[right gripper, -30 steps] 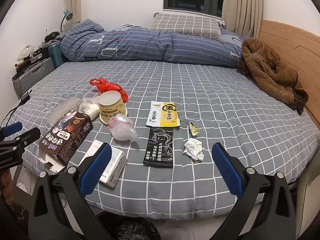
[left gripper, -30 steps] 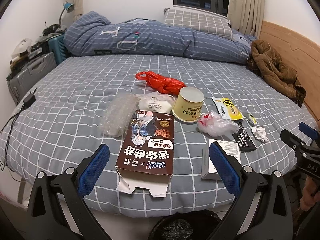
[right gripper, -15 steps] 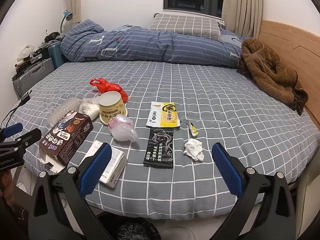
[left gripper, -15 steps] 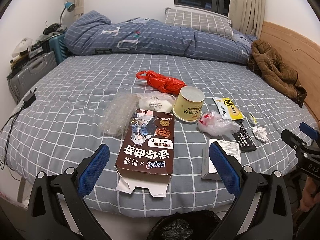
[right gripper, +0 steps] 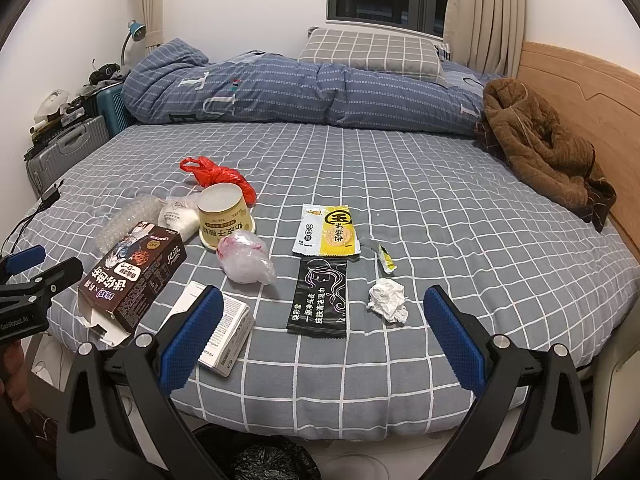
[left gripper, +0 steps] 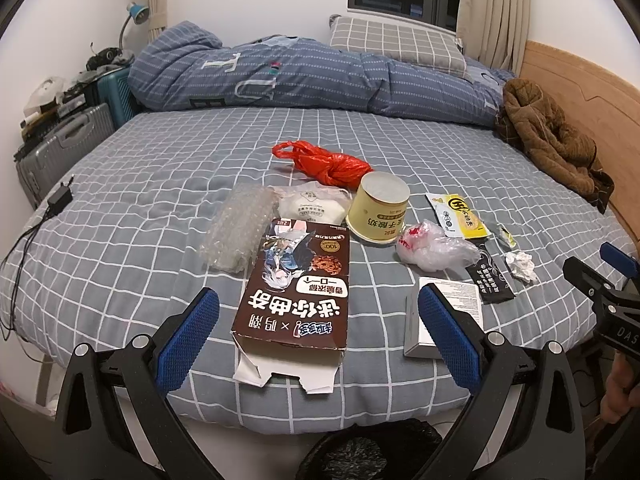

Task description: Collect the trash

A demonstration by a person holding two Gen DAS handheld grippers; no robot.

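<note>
Nearest, below the bed edge: black-lined bin (left gripper: 362,454). Left gripper (left gripper: 318,334) and right gripper (right gripper: 322,338) hover at the edge, jaws wide, nothing held. Near edge of the bed (right gripper: 440,216): brown snack box (left gripper: 294,290), white box (right gripper: 228,330), black sachet (right gripper: 320,298), crumpled tissue (right gripper: 388,300). Farther: clear bag (right gripper: 246,256), yellow wrapper (right gripper: 330,230), yellow cup (left gripper: 378,208), red bag (left gripper: 326,162).

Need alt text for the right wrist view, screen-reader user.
Open right gripper hovers at the edge of a grey checked bed strewn with trash: black sachet, crumpled tissue, yellow snack packet, white box, brown cookie box. A black-lined bin sits below.
</note>
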